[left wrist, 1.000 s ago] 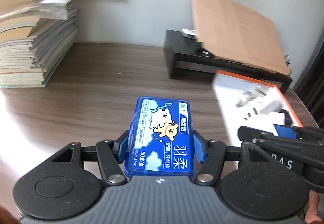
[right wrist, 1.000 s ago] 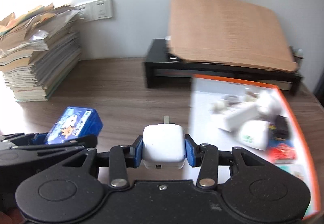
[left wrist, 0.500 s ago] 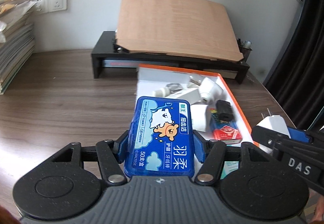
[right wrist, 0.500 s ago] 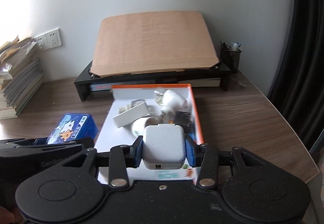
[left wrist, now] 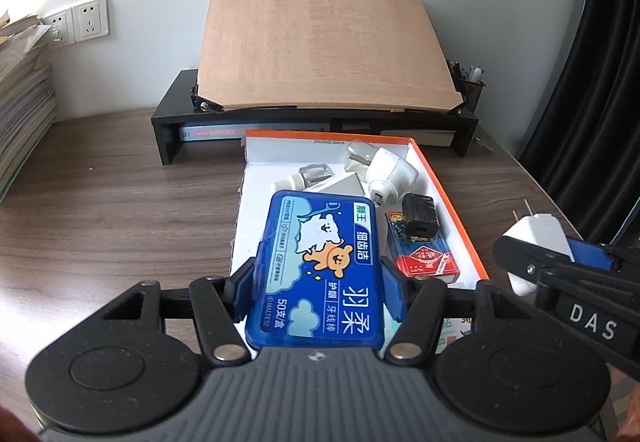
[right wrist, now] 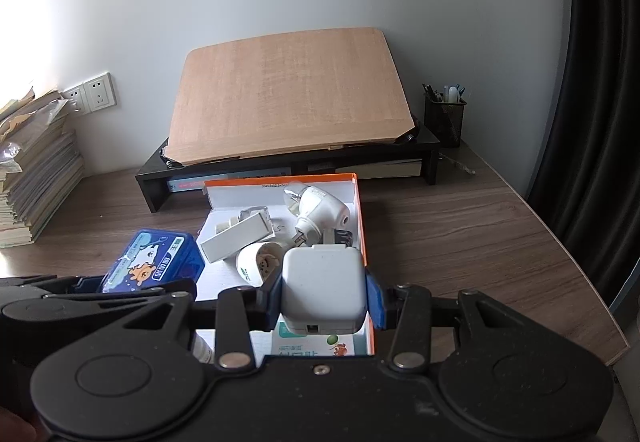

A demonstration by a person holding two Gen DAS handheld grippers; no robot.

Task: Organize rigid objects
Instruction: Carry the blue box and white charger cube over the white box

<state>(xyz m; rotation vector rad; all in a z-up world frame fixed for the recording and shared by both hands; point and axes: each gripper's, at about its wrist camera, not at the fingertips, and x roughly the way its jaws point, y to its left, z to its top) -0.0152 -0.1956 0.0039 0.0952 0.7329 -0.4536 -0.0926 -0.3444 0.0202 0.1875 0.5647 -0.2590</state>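
My left gripper (left wrist: 316, 278) is shut on a blue floss-pick box (left wrist: 320, 270) and holds it over the near left part of an orange-rimmed white box (left wrist: 452, 202). The blue box also shows in the right wrist view (right wrist: 154, 260). My right gripper (right wrist: 324, 292) is shut on a white charger plug (right wrist: 324, 288) above the near end of the orange-rimmed box (right wrist: 360, 218). The plug also shows at the right of the left wrist view (left wrist: 536, 238). The box holds white plugs, a black adapter (left wrist: 418, 220) and a red pack (left wrist: 424, 256).
A black monitor stand (right wrist: 428, 146) with a tilted wooden board (right wrist: 292, 94) stands behind the box. A stack of books (right wrist: 36, 170) is at the far left, a mesh pen holder (right wrist: 444, 118) at the back right. The desk edge and a dark curtain (right wrist: 600, 82) are at the right.
Both grippers have swung right from the open desk near the books to above the orange-rimmed box, each still holding its object.
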